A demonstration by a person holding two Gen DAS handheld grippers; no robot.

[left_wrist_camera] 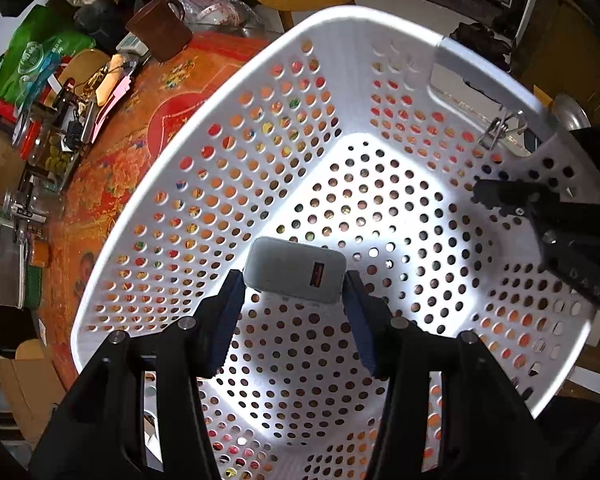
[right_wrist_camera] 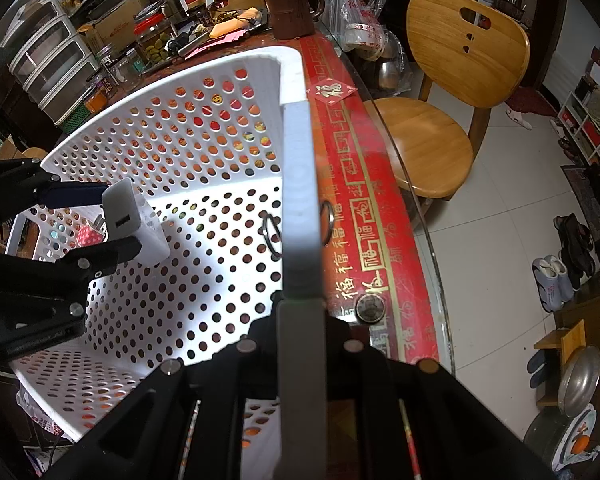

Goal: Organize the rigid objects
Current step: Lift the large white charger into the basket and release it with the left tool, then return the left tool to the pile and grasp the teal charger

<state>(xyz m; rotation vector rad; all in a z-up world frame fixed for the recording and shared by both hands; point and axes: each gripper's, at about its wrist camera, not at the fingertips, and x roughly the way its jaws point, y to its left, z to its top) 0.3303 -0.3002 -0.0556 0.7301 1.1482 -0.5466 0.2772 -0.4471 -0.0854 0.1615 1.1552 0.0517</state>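
A white perforated plastic basket (left_wrist_camera: 204, 148) stands tilted on the red table; it also shows in the right wrist view (right_wrist_camera: 204, 80). My left gripper (left_wrist_camera: 296, 284) is shut on a white USB charger block (left_wrist_camera: 296, 272) and holds it above the basket's floor. The charger (right_wrist_camera: 134, 216) and left gripper (right_wrist_camera: 100, 220) also show at the left of the right wrist view. My right gripper (right_wrist_camera: 300, 320) is shut on the basket's grey rim handle (right_wrist_camera: 300, 208); in the left wrist view it (left_wrist_camera: 496, 196) reaches in from the right. A metal clip (left_wrist_camera: 500, 126) hangs on the rim.
The red patterned table (right_wrist_camera: 352, 184) has a glass top. Jars, bags and a brown mug (right_wrist_camera: 292, 12) crowd its far side. A round metal piece (right_wrist_camera: 370, 308) lies beside the basket. A wooden chair (right_wrist_camera: 452, 92) stands to the right.
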